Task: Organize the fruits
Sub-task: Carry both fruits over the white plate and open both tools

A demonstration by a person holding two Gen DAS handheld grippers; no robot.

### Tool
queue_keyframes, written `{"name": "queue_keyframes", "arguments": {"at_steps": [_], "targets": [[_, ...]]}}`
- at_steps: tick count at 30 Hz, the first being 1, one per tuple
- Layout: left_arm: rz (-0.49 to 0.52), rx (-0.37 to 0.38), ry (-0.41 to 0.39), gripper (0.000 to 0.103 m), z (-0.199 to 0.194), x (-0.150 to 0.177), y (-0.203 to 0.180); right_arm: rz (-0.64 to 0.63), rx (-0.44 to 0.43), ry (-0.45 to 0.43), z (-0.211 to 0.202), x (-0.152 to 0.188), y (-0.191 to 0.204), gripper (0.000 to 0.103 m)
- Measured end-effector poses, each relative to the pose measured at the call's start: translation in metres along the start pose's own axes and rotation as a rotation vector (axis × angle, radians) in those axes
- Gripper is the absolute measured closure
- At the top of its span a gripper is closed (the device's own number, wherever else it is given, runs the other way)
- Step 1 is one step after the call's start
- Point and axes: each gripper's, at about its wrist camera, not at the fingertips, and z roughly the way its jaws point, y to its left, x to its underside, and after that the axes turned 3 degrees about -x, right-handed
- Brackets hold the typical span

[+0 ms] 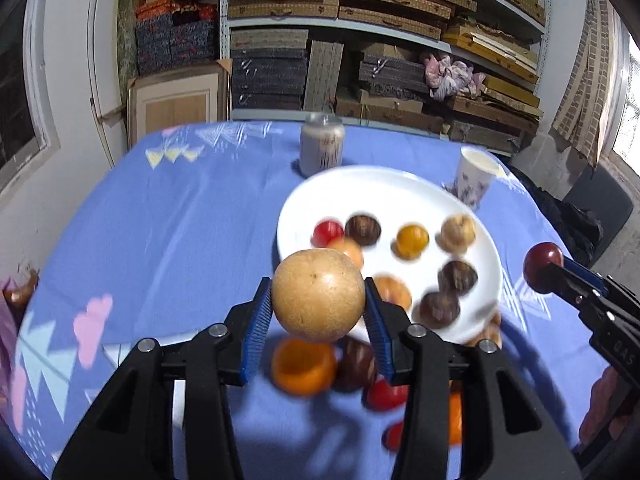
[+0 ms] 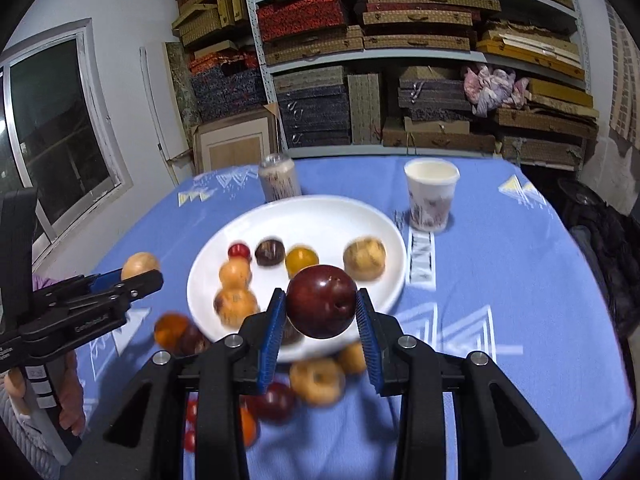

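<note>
My left gripper (image 1: pixel 319 304) is shut on a round tan fruit (image 1: pixel 318 294), held above the table just left of the white plate (image 1: pixel 316 196). My right gripper (image 2: pixel 321 306) is shut on a dark red plum (image 2: pixel 321 300), held over the plate's (image 2: pixel 320 210) near edge. The plate holds several small fruits, red, brown, orange and tan. Loose fruits lie on the blue cloth below both grippers, such as an orange one (image 1: pixel 303 366) and a tan one (image 2: pixel 317 380). The right gripper with the plum (image 1: pixel 543 266) shows at the left wrist view's right; the left gripper with its fruit (image 2: pixel 140 265) shows at the right wrist view's left.
A jar (image 1: pixel 322 144) stands behind the plate and a paper cup (image 1: pixel 478 178) to its right; both also show in the right wrist view, jar (image 2: pixel 279 178) and cup (image 2: pixel 431 196). Shelves of boxes (image 2: pixel 400 60) stand behind the table. A dark chair (image 1: pixel 600 208) is at the right.
</note>
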Motion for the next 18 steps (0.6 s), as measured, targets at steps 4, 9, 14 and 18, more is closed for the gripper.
{"name": "queue_keyframes", "arguments": {"at_steps": [4, 9, 14, 18], "targets": [[0.005, -0.006, 0.007, 0.059, 0.032, -0.045, -0.012, -0.026, 0.014, 0.014, 0.035, -0.039, 0.007, 0.067], [0.020, -0.033, 0.071, 0.059, 0.092, -0.074, -0.022, -0.052, 0.039, 0.063, 0.082, -0.065, 0.008, 0.067], [-0.010, -0.016, 0.135, 0.059, 0.130, -0.078, -0.019, -0.054, 0.044, 0.115, 0.117, -0.068, 0.002, 0.068], [0.003, -0.006, 0.167, 0.059, 0.144, -0.078, -0.021, -0.032, 0.030, 0.126, 0.125, -0.064, -0.002, 0.068]]}}
